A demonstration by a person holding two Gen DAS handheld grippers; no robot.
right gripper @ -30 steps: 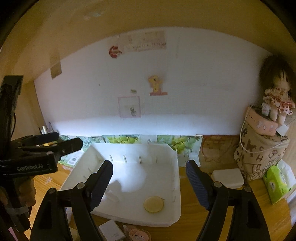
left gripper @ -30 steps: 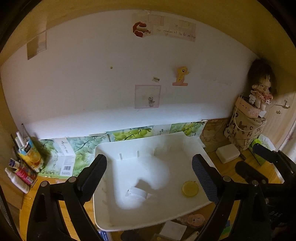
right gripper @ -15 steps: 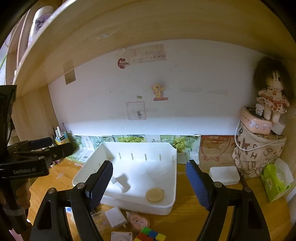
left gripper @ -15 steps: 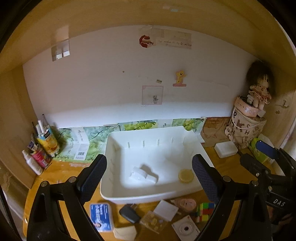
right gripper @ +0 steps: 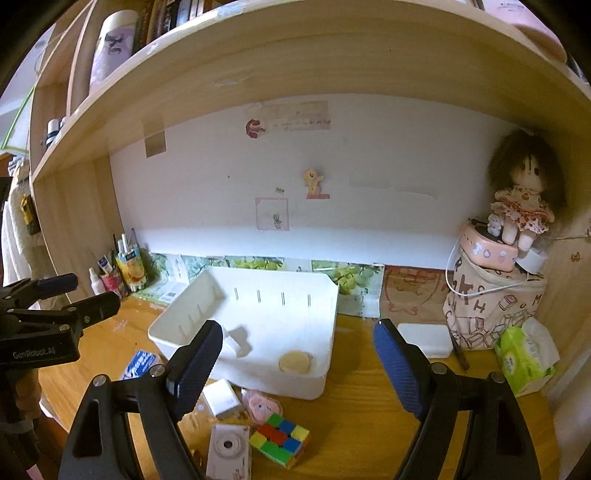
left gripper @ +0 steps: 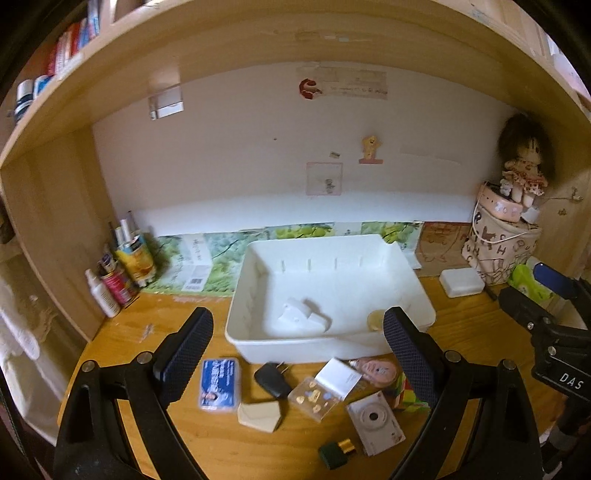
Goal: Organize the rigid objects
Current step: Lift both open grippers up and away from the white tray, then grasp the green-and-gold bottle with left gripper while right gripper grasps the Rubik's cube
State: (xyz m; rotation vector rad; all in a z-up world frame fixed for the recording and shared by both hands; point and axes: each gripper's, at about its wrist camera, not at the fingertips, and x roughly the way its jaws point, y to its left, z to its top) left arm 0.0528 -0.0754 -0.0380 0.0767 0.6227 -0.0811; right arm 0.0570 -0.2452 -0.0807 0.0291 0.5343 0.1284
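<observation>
White rectangular plastic bin (left gripper: 332,295) at mid-frame on the wooden worktop (left gripper: 140,332), its near wall facing the camera, a white block (left gripper: 303,314) and a round yellow disc (left gripper: 375,318) inside. Open worktop to the left of the bin up to a cluster of bottles and tubes (left gripper: 118,273) at the left edge; on the right, a flat white box (left gripper: 461,281) just beside the bin, then a patterned fabric bag (left gripper: 502,254) with a doll (left gripper: 522,166) on top. Wooden shelf (left gripper: 295,33) arching across the top of both views.

Left tongs (left gripper: 297,354) wide apart, nothing between the pads, hovering above the scattered pieces in the lower centre of the left view: blue card case (left gripper: 219,384), black plug (left gripper: 272,378), cream pentagon-shaped piece (left gripper: 259,415), clear box of small trinkets (left gripper: 314,398), white compact camera (left gripper: 375,421), small dark green block with a gold cap (left gripper: 336,452).

Right tongs (right gripper: 297,363) wide, opening, nothing held; below them in the right view, a multicoloured puzzle cube (right gripper: 279,439), a white charger (right gripper: 223,400) and a pink round face-printed item (right gripper: 261,406), all just in front of the bin's near wall.
</observation>
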